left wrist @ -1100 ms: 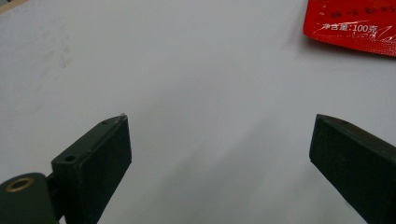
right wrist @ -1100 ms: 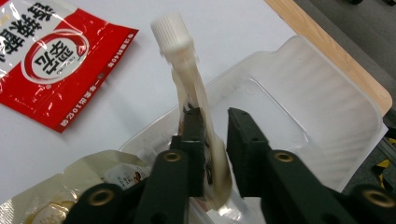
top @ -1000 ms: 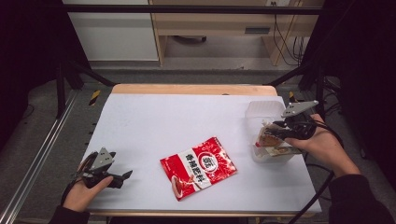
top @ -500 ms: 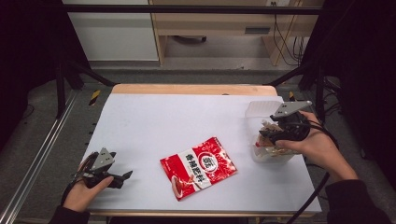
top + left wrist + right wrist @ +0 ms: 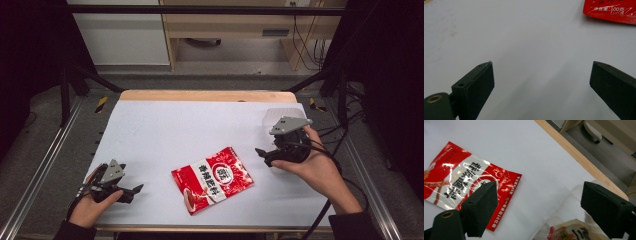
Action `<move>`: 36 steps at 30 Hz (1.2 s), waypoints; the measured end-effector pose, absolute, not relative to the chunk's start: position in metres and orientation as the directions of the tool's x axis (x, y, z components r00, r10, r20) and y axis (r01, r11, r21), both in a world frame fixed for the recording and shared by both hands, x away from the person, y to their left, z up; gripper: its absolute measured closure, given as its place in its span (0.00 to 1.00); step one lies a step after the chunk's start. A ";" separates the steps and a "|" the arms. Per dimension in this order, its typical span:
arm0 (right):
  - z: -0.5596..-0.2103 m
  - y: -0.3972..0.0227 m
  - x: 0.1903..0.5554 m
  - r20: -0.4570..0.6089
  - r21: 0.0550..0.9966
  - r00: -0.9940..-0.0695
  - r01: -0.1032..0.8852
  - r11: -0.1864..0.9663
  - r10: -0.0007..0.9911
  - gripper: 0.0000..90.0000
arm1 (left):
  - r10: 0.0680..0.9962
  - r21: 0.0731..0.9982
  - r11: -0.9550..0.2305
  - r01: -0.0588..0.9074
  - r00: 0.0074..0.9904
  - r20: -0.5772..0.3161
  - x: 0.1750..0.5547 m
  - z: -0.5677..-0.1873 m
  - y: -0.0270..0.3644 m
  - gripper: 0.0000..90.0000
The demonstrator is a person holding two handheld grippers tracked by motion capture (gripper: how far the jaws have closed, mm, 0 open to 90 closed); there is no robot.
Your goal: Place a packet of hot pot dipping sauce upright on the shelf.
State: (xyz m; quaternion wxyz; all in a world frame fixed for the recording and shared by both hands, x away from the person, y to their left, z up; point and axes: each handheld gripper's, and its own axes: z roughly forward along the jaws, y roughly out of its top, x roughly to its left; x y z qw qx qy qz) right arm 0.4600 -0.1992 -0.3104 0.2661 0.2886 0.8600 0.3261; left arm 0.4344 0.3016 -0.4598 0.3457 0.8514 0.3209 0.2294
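Leftward from the clear container (image 5: 278, 119), the right gripper (image 5: 261, 152) had moved, jaws just opened and empty; next, judging, grasp the red seasoning packet (image 5: 212, 178). Left gripper (image 5: 136, 189) rested wide.

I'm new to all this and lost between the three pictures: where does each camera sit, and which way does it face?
High view: above the person's side, looking forward and down on the white table; both forearms, the left gripper and the right gripper show.
Left gripper view: rides on the left gripper, looking along its open jaws at the table.
Right gripper view: rides on the right gripper, with its jaws open, over a clear plastic container.
All three share the red sauce packet.
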 end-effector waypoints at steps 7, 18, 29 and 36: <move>-0.323 -0.176 0.442 -0.239 0.746 -0.703 0.309 0.590 0.670 0.14 | 0.708 0.738 -0.551 0.389 0.686 0.167 0.434 -0.459 0.302 0.06; -0.362 -0.161 0.423 -0.163 0.774 -0.673 0.366 0.516 0.722 0.11 | 0.698 0.729 -0.563 0.390 0.696 0.167 0.434 -0.460 0.301 0.06; -0.402 -0.155 0.422 -0.134 0.764 -0.630 0.426 0.485 0.765 0.13 | 0.695 0.729 -0.563 0.389 0.701 0.163 0.434 -0.461 0.300 0.06; -0.421 -0.156 0.421 -0.083 0.767 -0.602 0.470 0.437 0.794 0.12 | 0.689 0.726 -0.571 0.384 0.705 0.168 0.433 -0.460 0.299 0.06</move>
